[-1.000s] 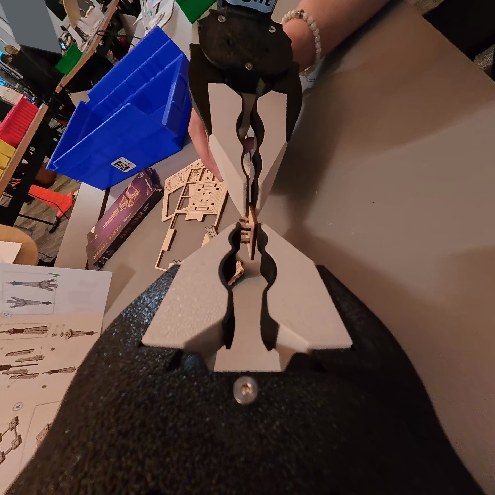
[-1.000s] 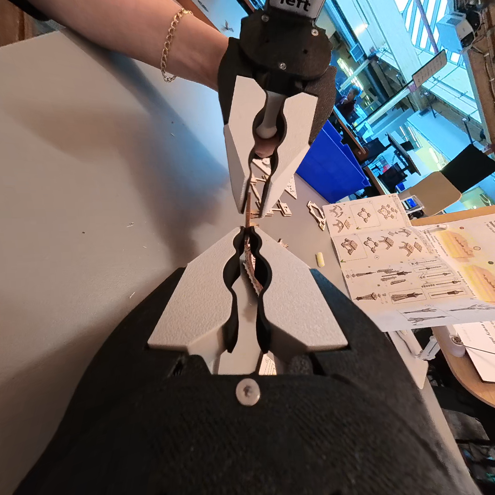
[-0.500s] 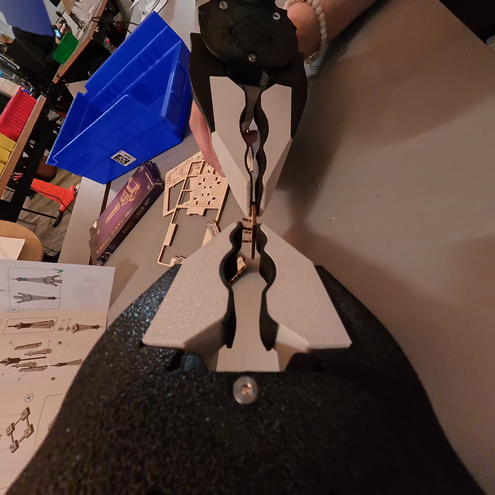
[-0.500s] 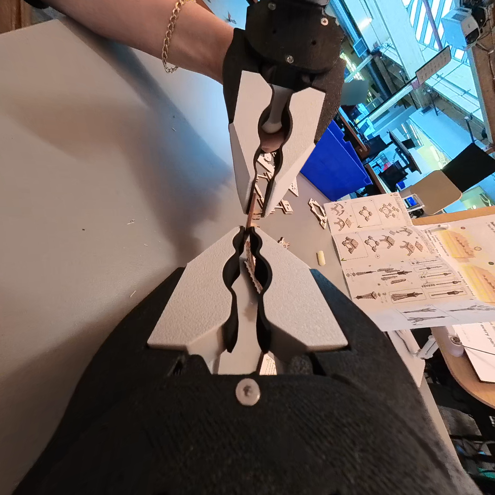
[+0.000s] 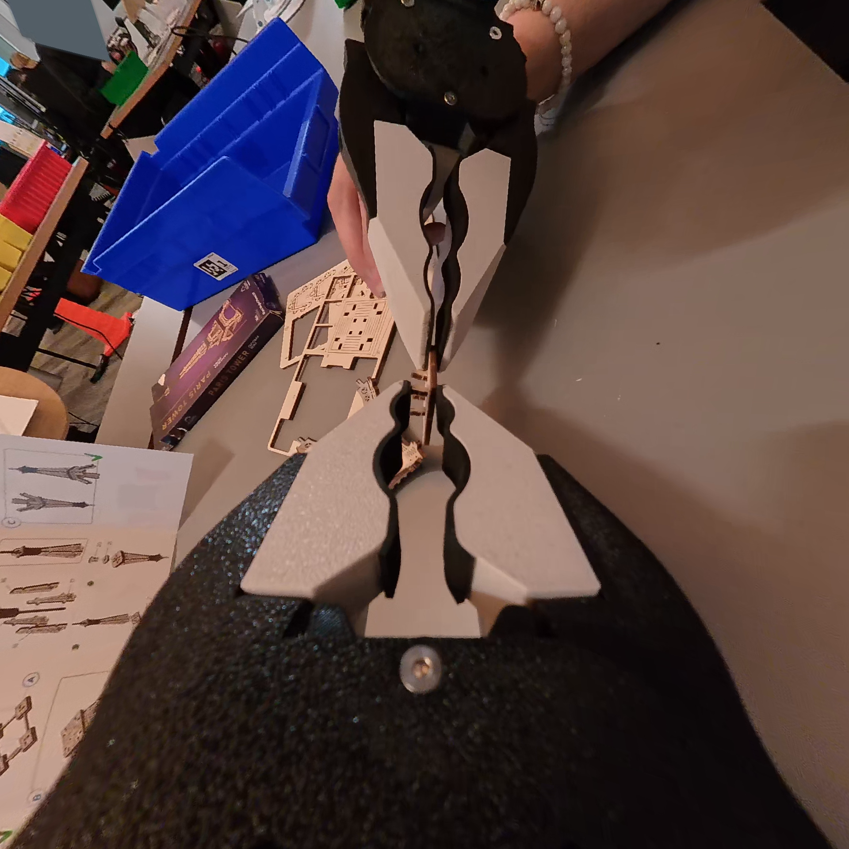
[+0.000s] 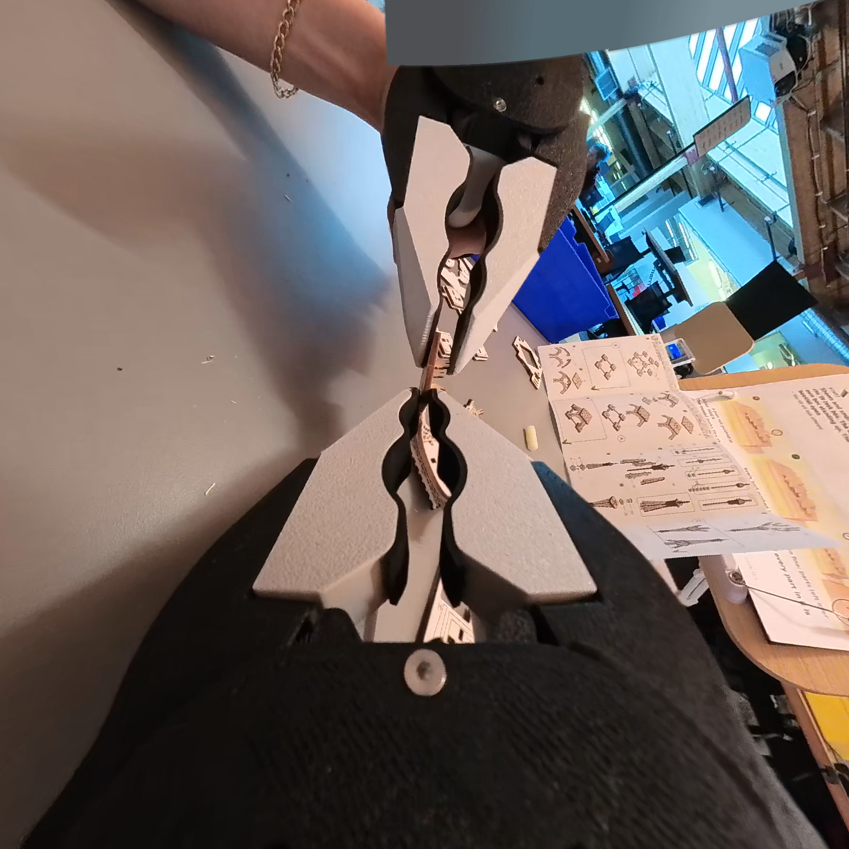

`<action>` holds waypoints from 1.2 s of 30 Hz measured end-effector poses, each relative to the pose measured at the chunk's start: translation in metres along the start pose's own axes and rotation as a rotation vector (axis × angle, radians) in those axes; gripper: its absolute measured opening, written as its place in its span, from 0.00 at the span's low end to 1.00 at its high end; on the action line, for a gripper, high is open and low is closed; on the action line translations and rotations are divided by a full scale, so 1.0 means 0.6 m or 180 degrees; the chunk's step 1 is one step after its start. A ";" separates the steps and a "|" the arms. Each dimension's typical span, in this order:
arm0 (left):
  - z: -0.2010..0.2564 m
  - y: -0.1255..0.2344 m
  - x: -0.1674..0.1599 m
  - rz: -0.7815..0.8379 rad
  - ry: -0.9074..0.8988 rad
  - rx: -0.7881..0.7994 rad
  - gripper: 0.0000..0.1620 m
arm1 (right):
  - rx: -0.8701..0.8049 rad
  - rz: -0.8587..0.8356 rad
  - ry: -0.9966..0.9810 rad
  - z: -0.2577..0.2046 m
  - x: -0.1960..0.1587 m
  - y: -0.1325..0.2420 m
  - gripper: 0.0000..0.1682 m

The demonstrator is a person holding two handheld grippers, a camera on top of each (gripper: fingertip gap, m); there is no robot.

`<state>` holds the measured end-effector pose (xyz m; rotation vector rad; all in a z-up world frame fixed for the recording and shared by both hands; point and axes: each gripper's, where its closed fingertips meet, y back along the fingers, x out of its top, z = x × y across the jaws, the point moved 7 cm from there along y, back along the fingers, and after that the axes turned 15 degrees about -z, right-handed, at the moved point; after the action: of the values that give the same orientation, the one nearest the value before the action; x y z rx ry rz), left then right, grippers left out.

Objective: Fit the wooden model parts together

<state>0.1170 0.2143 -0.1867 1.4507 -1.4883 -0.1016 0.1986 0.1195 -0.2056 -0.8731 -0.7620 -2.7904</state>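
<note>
Grey table fills most of both wrist views, with a cluttered workshop behind it in the upper corners. At mid-frame the two claws meet tip to tip above that surface. The left claw has its pale grey fingers pressed in on a thin, notched laser-cut wooden strip seen edge-on, and a smaller carved wooden piece sits in the hollow behind its tips; whether that piece is joined to the strip I cannot tell. The right claw pinches a curved, engraved wooden panel that runs back between its fingers. Both parts look light, stiff and brittle, thin plywood with small tabs likely to snap if twisted, so the hold seems best kept on the flat faces close to the joint, pushing straight along the slot. Outward, at left centre of the left wrist view, lie a punched-out pale wooden parts sheet, a purple kit box and a blue plastic bin, with a printed instruction sheet at lower left. Loose wooden offcuts lie right of centre in the right wrist view.
</note>
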 end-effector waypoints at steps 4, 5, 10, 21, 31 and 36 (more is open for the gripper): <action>0.001 -0.004 -0.002 -0.0029 0.0027 -0.0028 0.05 | -0.0001 -0.0037 0.0038 -0.002 -0.002 -0.001 0.01; 0.001 -0.004 -0.002 -0.0034 0.0030 -0.0035 0.05 | 0.0014 -0.0035 0.0034 -0.002 -0.002 -0.001 0.01; 0.001 -0.004 -0.002 -0.0002 0.0075 -0.0059 0.05 | 0.0022 -0.0017 0.0010 -0.002 -0.003 0.000 0.01; 0.000 -0.008 -0.004 0.0015 0.0105 -0.0088 0.05 | -0.0010 -0.0055 0.0096 -0.003 -0.004 0.000 0.01; -0.005 -0.002 -0.003 0.0213 0.0176 -0.0033 0.07 | -0.0144 0.0001 -0.0021 0.006 0.001 0.002 0.00; -0.006 -0.003 -0.003 0.0207 0.0135 0.0078 0.08 | -0.0137 0.0007 -0.0088 0.008 -0.001 0.002 0.00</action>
<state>0.1204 0.2174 -0.1873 1.4142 -1.5054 -0.0127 0.2022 0.1208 -0.2019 -0.9211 -0.7067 -2.8083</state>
